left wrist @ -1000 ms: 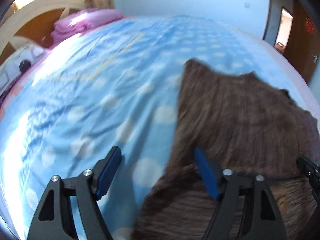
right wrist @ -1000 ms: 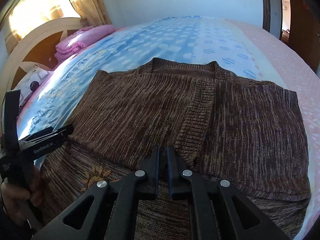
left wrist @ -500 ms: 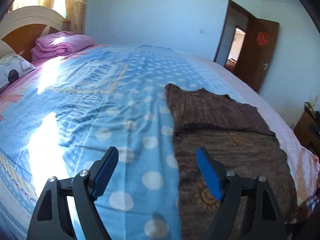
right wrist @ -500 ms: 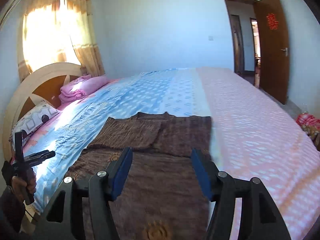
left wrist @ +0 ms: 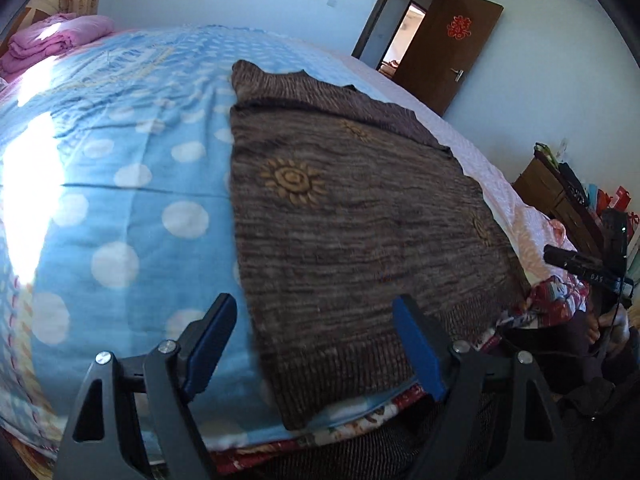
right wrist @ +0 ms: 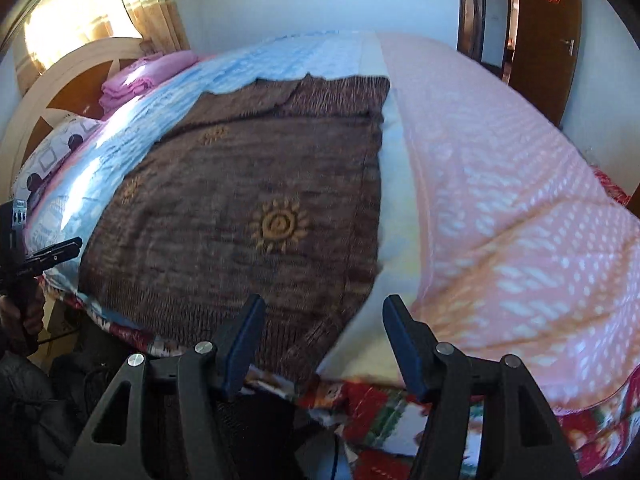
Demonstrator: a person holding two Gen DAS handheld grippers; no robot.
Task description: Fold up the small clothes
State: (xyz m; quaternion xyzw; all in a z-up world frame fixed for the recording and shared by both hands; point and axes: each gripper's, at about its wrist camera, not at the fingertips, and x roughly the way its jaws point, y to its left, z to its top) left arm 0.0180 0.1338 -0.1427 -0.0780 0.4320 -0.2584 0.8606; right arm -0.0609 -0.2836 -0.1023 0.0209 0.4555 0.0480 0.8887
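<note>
Bed [left wrist: 120, 184] fills both frames; both my grippers, left [left wrist: 316, 344] and right [right wrist: 320, 340], gape empty. Sweater [left wrist: 352, 240] looks soft, floppy: I'd pinch its ribbed hem corners, lower frame.

Brown knitted garment [left wrist: 360, 216] with yellow sun motifs, lying flat on the bed, far part folded over.

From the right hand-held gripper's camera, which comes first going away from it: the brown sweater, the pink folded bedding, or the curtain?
1. Brown sweater, just ahead of the right hand-held gripper, slightly left.
2. Pink folded bedding, far left by the headboard.
3. Curtain, beyond it at the window.
</note>
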